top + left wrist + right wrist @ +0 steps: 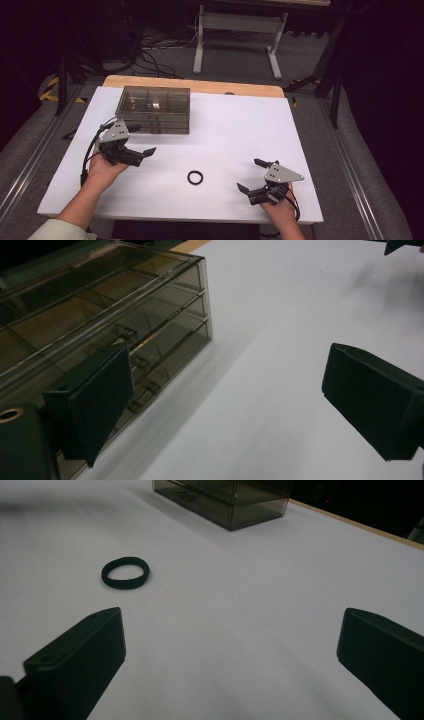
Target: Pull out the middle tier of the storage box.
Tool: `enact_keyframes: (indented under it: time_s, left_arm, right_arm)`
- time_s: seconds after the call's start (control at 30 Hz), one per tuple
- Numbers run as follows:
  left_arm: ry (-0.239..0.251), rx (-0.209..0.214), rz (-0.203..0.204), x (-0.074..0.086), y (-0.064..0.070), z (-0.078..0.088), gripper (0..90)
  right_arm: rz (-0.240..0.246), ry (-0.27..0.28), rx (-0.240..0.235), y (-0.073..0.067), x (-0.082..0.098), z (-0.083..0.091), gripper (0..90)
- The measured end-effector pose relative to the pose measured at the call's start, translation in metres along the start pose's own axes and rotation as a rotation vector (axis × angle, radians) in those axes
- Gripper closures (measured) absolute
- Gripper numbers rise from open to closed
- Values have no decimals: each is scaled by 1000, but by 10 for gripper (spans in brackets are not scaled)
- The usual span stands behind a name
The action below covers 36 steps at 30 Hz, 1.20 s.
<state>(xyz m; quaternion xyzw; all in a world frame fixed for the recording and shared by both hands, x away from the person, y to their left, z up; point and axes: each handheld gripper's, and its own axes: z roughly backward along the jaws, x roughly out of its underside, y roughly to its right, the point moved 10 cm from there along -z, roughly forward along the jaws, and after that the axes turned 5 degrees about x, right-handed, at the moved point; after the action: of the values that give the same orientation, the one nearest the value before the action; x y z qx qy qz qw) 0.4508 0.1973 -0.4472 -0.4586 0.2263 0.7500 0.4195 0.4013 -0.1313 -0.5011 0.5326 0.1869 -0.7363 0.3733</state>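
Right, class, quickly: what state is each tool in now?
Left tool: open, holding nothing, beside the smoky drawer box.
Right tool: open, holding nothing, apart from the black ring.

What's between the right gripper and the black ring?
Nothing: bare white table runs from the open right gripper to the black ring, per the right gripper view.
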Motion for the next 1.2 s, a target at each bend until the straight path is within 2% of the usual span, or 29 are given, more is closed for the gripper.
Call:
enact_keyframes:
  time_s: [0.33,0.43,0.5,0.53,0.6,0.73,0.87,0.93,0.97,1.0,1.1,1.2]
  left_arm:
    - [-53,3,-37,5,3,-12,73]
    - [-71,-10,-64,6,2,-13,77]
    - [-92,-5,-80,9,3,-13,121]
    - [-90,-7,-74,9,4,-14,131]
    - [-94,-18,-103,8,2,-13,140]
    - [-94,-39,-93,8,2,-13,139]
    - [-107,-54,-115,10,1,-12,169]
    - [-114,-85,-149,10,0,-12,197]
    - [-127,-121,-196,10,-1,-13,200]
    - [-127,-121,-196,10,-1,-13,212]
    - [-137,-176,-266,9,0,-13,238]
    - [-132,-200,-289,8,0,-13,246]
  right_arm:
    - [2,-2,-7,-1,0,0,1]
    - [2,-2,-7,-1,0,0,0]
    - [3,-3,-8,-1,0,0,1]
    - [3,-4,-9,-1,0,0,1]
    - [6,-5,-10,-1,1,0,1]
    - [6,-5,-12,-2,1,-1,1]
    - [5,-6,-12,-2,1,-1,1]
    - [5,-6,-12,-2,1,-1,1]
    - [4,-6,-12,-2,1,-1,1]
    - [4,-6,-12,-2,1,-1,1]
    - [3,-7,-14,-2,1,-1,1]
    - [3,-9,-13,-2,1,-1,1]
